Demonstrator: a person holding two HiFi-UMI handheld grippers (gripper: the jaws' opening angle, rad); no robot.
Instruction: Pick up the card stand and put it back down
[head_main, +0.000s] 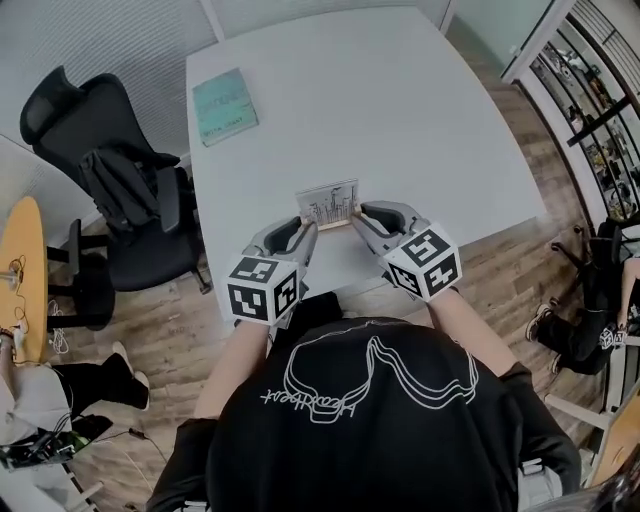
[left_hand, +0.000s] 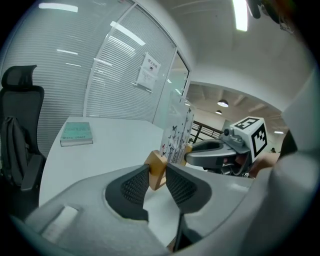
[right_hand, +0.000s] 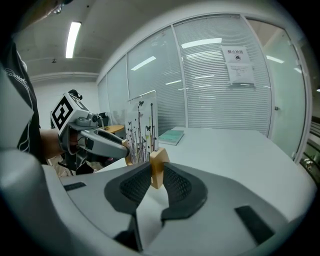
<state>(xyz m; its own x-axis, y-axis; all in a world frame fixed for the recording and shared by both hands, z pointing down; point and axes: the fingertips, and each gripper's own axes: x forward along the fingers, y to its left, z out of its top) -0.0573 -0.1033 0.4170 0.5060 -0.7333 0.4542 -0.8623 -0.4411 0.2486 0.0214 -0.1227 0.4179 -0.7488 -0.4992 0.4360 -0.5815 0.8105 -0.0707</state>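
The card stand (head_main: 328, 205) is a clear upright card with a black plant print, set in a wooden base. It hangs above the near part of the white table (head_main: 400, 110). My left gripper (head_main: 308, 228) is shut on the left end of the wooden base (left_hand: 157, 169). My right gripper (head_main: 357, 212) is shut on the right end of the base (right_hand: 158, 167). The card (left_hand: 179, 135) rises upright between the two grippers, and each gripper shows in the other's view beyond the card (right_hand: 140, 131).
A teal book (head_main: 224, 105) lies at the far left of the table. A black office chair (head_main: 110, 190) stands left of the table. Shelving (head_main: 590, 100) lines the right side. The glass wall with blinds (right_hand: 220, 85) closes the far side.
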